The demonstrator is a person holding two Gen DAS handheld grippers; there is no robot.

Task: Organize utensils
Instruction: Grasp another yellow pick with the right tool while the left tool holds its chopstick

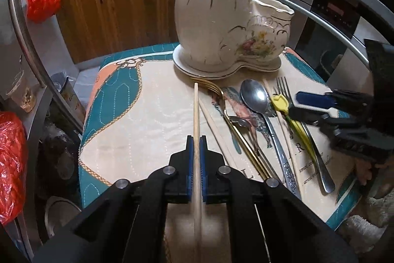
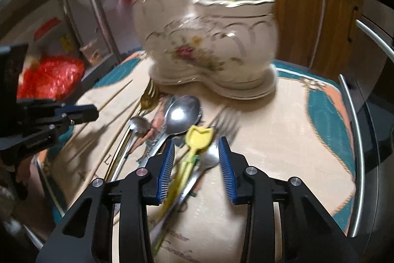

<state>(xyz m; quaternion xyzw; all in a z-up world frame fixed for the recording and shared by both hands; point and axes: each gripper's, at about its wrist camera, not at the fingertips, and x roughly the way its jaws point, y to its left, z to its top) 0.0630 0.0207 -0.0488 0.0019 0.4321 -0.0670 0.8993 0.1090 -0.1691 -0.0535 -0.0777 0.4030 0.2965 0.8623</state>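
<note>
With a pale wooden chopstick (image 1: 196, 120) clamped in the left gripper (image 1: 196, 139), the half-open right gripper (image 2: 197, 143) straddles the yellow-handled plastic utensil (image 2: 194, 147) and steel fork (image 2: 216, 137), so both could be pinched together.

Dim indoor light, fisheye warping, motion blur (right view)

A pale, matt wooden chopstick (image 1: 196, 120) is clamped between ribbed blue pads (image 1: 189, 164). Ahead, a glossy glazed ceramic holder (image 1: 221, 24) with gilt lines is seen. A polished steel spoon (image 1: 256, 96) lies rightward on quilted cloth (image 1: 147, 115).
</note>
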